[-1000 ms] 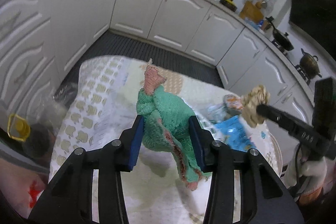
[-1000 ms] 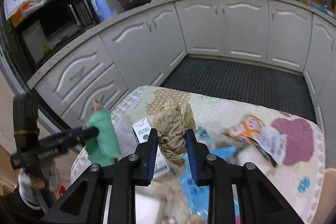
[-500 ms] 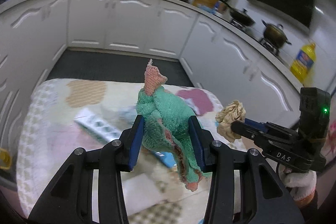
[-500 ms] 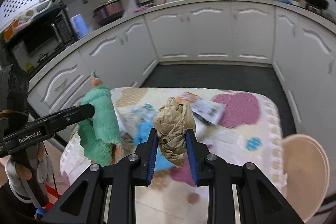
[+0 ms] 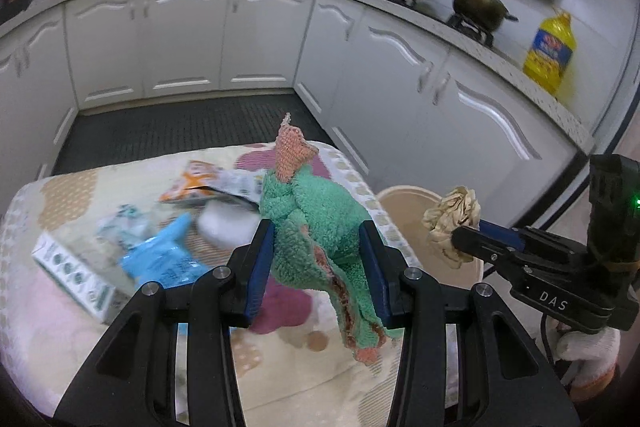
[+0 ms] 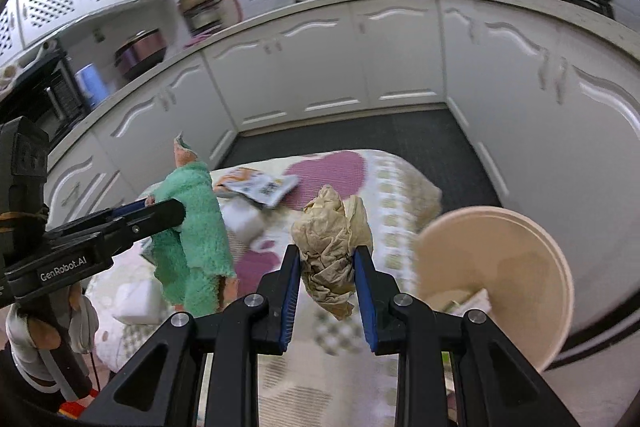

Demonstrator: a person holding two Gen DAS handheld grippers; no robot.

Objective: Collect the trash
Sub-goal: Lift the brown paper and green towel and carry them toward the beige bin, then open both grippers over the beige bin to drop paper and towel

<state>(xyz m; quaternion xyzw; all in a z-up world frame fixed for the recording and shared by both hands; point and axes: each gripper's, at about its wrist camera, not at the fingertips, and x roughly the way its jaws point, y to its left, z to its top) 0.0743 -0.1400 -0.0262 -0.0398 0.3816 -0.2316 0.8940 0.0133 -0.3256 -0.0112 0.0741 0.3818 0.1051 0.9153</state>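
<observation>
My left gripper (image 5: 318, 259) is shut on a green and orange cloth (image 5: 316, 223), held above the table; the cloth also shows in the right wrist view (image 6: 196, 227). My right gripper (image 6: 326, 269) is shut on a crumpled brown paper ball (image 6: 330, 251), held above the table's right end; the ball also shows in the left wrist view (image 5: 454, 221). A beige trash bin (image 6: 496, 279) stands beside the table's right end, with some scraps inside. An orange snack wrapper (image 6: 256, 187), a blue packet (image 5: 160, 259) and a white carton (image 5: 72, 275) lie on the table.
The table has a patterned cloth (image 5: 280, 311). White kitchen cabinets (image 6: 400, 59) curve around a dark floor mat (image 5: 180, 127). Pots (image 5: 480, 3) and a yellow oil bottle (image 5: 550, 55) stand on the counter. White tissue lumps (image 6: 240, 223) lie on the table.
Both grippers have swung to the right with their loads. The beige bin has come into view close to the right gripper. Both grips are unchanged.
</observation>
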